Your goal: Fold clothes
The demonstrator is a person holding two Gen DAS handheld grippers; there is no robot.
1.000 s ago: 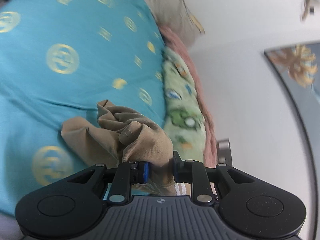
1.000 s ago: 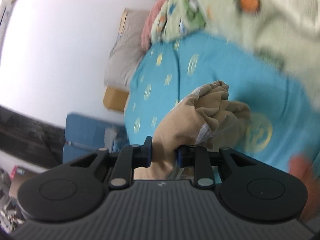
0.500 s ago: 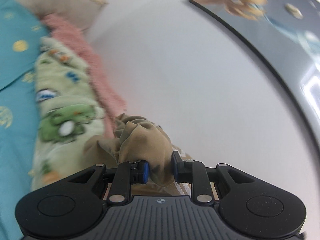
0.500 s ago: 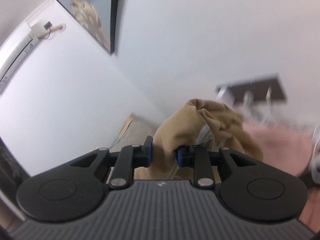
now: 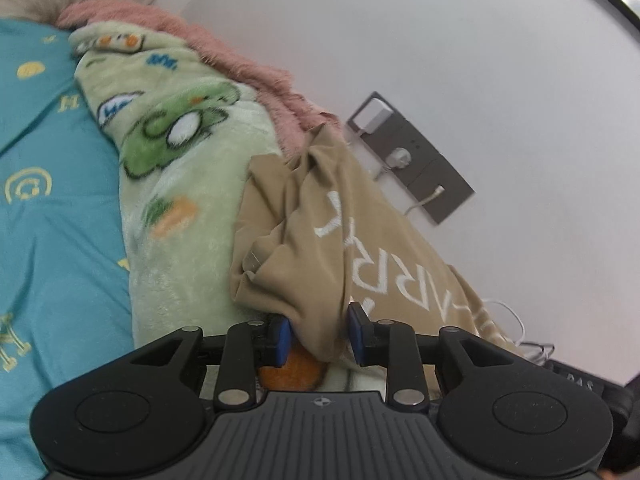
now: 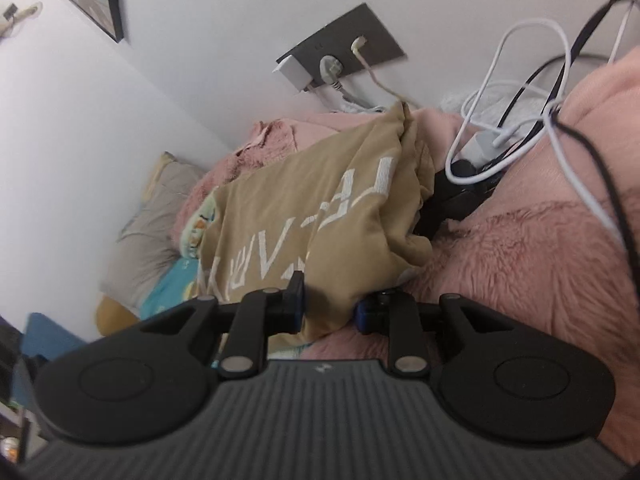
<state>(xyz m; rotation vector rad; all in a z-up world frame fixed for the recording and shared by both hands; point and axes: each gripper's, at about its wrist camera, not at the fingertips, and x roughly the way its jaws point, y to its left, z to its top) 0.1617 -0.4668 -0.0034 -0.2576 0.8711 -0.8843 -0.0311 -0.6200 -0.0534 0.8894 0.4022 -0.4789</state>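
A tan T-shirt (image 5: 320, 240) with white lettering is spread over the green cartoon blanket (image 5: 180, 160) and the pink fluffy blanket (image 6: 520, 260) near the wall. My left gripper (image 5: 318, 334) is shut on one bunched edge of the shirt. My right gripper (image 6: 330, 306) is shut on another edge of the same shirt, seen in the right wrist view (image 6: 300, 208). The shirt lies stretched out ahead of both grippers toward the wall.
A teal bedspread (image 5: 52, 220) with gold logos covers the bed at left. A grey wall socket plate (image 6: 340, 60) holds plugs and a charger. White and black cables (image 6: 520, 120) lie on the pink blanket. A beige pillow (image 6: 152, 216) sits by the wall.
Both grippers swung up off the teal bedspread and came down toward the wall. The shirt, bunched before, now lies spread over the blankets with its lettering showing.
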